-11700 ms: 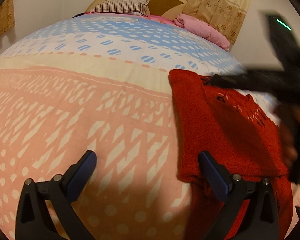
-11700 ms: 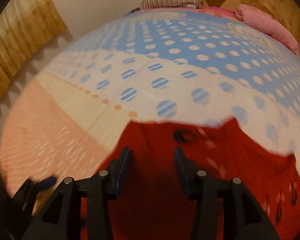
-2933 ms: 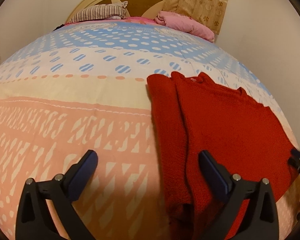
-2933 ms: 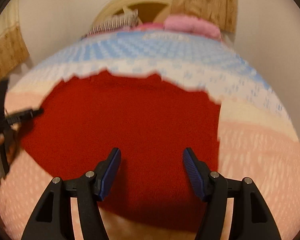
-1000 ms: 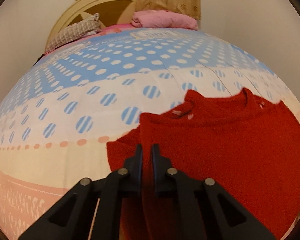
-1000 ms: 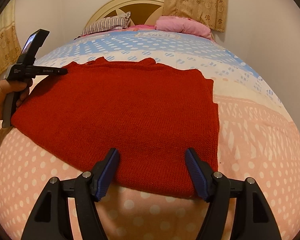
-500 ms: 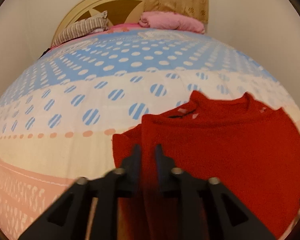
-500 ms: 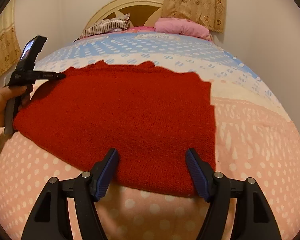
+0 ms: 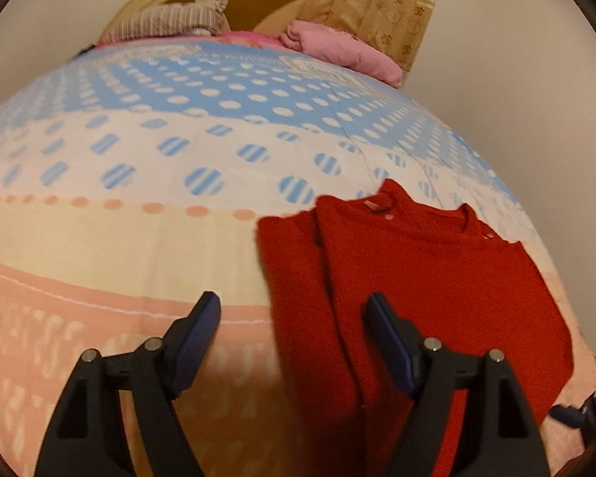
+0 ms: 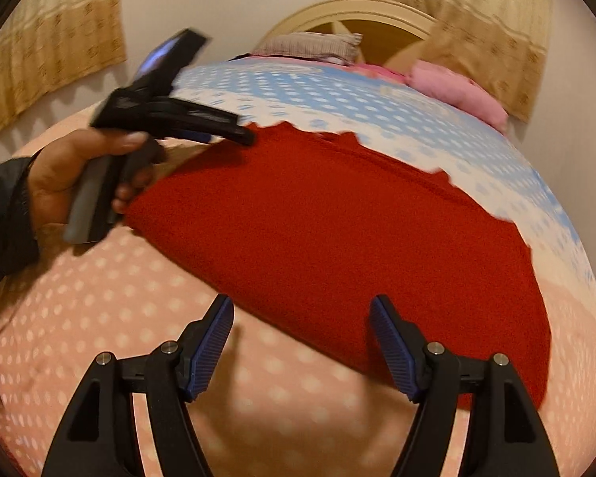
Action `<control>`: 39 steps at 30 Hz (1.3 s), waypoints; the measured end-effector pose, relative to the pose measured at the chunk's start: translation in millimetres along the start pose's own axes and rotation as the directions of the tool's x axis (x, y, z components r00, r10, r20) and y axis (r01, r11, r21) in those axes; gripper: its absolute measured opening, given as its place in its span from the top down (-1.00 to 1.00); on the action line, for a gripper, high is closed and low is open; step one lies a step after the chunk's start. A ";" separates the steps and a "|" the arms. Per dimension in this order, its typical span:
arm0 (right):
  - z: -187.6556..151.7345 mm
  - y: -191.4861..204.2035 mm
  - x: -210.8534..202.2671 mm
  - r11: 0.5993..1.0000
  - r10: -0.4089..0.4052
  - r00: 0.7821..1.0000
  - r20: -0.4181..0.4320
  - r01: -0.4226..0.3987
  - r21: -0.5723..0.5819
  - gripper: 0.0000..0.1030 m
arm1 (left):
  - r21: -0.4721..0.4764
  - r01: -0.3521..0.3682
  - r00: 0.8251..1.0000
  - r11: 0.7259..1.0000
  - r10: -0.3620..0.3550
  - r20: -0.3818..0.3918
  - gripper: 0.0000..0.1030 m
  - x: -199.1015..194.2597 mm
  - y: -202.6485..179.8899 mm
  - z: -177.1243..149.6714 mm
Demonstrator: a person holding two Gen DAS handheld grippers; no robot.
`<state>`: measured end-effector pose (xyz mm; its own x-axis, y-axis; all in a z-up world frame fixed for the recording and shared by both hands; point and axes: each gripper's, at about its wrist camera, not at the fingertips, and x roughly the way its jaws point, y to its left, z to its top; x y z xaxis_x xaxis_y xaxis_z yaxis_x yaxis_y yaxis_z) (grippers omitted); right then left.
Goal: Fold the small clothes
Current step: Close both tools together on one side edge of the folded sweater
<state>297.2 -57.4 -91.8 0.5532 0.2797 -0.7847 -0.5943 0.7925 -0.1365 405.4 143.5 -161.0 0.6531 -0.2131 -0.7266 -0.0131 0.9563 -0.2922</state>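
My left claw [image 9: 292, 342] is opening, nothing gripped; my right claw [image 10: 300, 348] stands wide. The red sweater [image 10: 337, 230] lies half-folded on the bed [image 9: 99, 246]. Next I think I fold its bottom edge up.

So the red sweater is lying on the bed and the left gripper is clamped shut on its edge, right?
Not quite. The sweater does lie on the bed, but the left gripper is not clamped on it: the left wrist view shows its jaws opening, apart above the sweater's edge, gripping nothing.
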 end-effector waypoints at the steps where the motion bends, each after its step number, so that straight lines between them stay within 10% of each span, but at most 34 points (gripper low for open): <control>1: 3.4 7.4 2.4 1.000 -0.003 1.000 0.001 0.003 -0.023 -0.40 | 0.000 0.013 1.000 1.000 -0.013 -0.008 -0.52 2.4 -1.8 0.2; 25: 32.9 103.4 49.5 0.954 -0.090 0.995 0.031 0.095 -0.285 -0.37 | 0.018 0.073 0.997 0.997 -0.072 -0.012 -0.51 12.5 -10.1 1.4; 33: 32.1 110.3 53.2 0.942 -0.095 0.994 0.048 0.105 -0.318 0.32 | 0.015 0.077 0.997 0.997 -0.077 -0.009 -0.50 12.5 -10.6 1.0; 39: 33.8 105.1 49.4 0.951 -0.069 0.996 0.059 0.084 -0.299 0.64 | -0.036 0.134 0.991 0.990 -0.135 -0.017 0.37 12.4 2.8 3.4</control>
<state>281.8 58.0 -124.4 0.6264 0.2554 -0.7365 -0.6932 0.6146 -0.3764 416.0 144.2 -168.7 0.6359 -0.3437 -0.6910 0.0479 0.9112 -0.4092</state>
